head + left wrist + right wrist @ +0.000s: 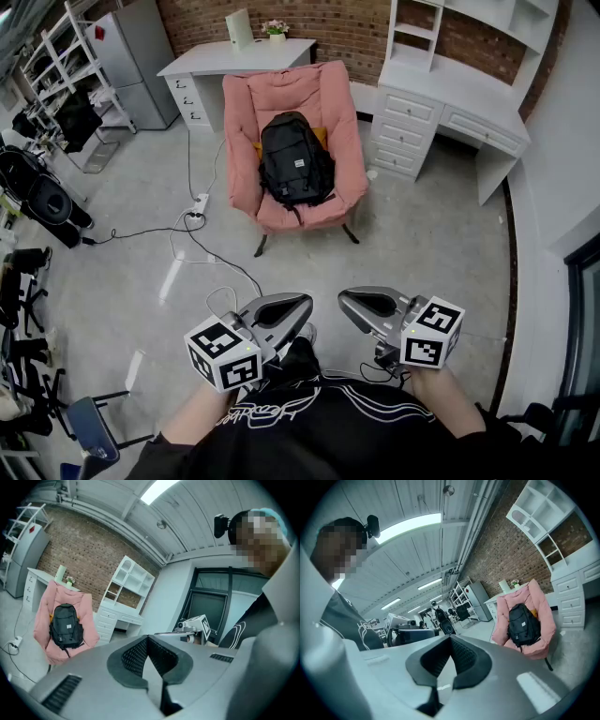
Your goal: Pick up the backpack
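The black fabric backpack [295, 159] sits upright on the pink padded armchair [281, 94], well apart from the left gripper [298, 306] and right gripper [349, 302] (jaws together, empty), so this looks like the approach step: next, close in and part the jaws.

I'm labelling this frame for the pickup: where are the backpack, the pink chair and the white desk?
backpack [295, 161]: head view, middle of its front.
pink chair [286, 92]: head view, bare backrest above the backpack.
white desk [211, 58]: head view, bare desktop.
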`<state>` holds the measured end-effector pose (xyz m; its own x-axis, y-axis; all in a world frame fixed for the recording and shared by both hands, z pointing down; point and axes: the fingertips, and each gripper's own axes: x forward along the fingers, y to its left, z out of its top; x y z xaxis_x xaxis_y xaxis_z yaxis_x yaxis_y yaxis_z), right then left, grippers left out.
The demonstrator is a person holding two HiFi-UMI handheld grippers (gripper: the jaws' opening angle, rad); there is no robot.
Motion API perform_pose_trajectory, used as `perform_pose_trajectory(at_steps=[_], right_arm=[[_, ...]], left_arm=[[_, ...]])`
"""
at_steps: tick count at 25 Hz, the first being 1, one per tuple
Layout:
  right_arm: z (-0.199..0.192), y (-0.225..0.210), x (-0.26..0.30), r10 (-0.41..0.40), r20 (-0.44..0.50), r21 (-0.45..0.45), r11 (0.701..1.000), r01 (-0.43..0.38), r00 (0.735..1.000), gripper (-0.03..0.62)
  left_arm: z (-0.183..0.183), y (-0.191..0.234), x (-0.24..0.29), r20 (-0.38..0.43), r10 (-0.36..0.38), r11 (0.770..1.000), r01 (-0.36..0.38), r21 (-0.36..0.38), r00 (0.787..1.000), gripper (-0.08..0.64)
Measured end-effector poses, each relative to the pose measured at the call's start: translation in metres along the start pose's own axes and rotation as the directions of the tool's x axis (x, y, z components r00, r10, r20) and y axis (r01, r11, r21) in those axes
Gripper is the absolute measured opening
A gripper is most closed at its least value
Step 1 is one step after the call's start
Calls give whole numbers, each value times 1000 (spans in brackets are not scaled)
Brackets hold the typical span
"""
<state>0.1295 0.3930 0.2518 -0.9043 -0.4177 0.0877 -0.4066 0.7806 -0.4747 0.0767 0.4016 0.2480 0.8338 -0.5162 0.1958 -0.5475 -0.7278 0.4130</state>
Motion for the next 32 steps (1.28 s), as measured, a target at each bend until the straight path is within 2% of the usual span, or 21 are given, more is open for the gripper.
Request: perform_pose_trajectory(at_steps=[3,7,14,26,32], right_arm=[[2,3,2,-5,-4,-11,1000,4,1000,5],[6,-2,11,-15,3,11,1000,15,1000,5],[12,-37,50,-9,-15,66,998,10,1000,5],[47,-148,168,-40,-41,189,981,48,998,5],[65,-201,225,-93,-63,218,970,104,994,6]], left_arm=[[3,2,-6,-1,15,1000,-15,16,1000,3],[13,14,-10,16,21,1000,-21,-6,1000,3],[19,69,0,31,14,991,-9,-133,999,3],[64,231,33,-35,23,971,-30,-238,999,3],[84,319,42,-55,39,954,-54,-296,998,3]])
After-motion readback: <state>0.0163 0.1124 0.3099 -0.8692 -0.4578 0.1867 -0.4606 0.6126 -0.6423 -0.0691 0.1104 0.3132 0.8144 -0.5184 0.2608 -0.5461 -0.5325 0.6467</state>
